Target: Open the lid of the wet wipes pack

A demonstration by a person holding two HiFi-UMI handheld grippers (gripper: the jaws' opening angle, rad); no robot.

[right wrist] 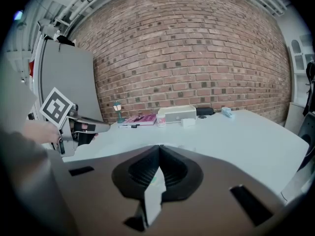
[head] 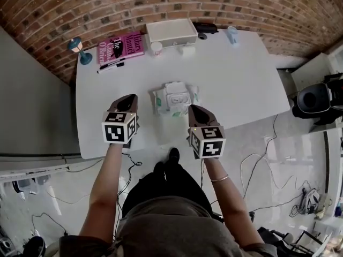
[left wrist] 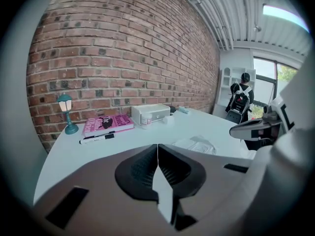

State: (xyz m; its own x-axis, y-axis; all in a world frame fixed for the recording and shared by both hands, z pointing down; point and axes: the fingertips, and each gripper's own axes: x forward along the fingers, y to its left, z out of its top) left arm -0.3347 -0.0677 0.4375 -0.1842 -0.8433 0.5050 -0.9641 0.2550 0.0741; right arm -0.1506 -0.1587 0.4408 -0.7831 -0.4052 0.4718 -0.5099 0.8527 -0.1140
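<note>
The wet wipes pack [head: 176, 98] lies flat in the middle of the white table [head: 236, 84], its white lid on top; I cannot tell whether the lid is raised. My left gripper [head: 128, 98] hovers just left of the pack, jaws shut and empty. To the pack's lower right hangs my right gripper [head: 194, 109], also shut on nothing. In the left gripper view the closed tips [left wrist: 157, 145] point past the pack [left wrist: 198, 144], with the right gripper [left wrist: 256, 127] at the right. The right gripper view has its tips [right wrist: 159, 146] pressed together and the left gripper [right wrist: 81, 126] at the left.
Along the table's far edge stand a teal lamp [head: 79, 50], a pink book [head: 120, 47], a black marker [head: 111, 65], a small jar [head: 156, 48], a white box [head: 171, 32] and a small bottle [head: 232, 35]. Cables [head: 257, 165] lie on the floor.
</note>
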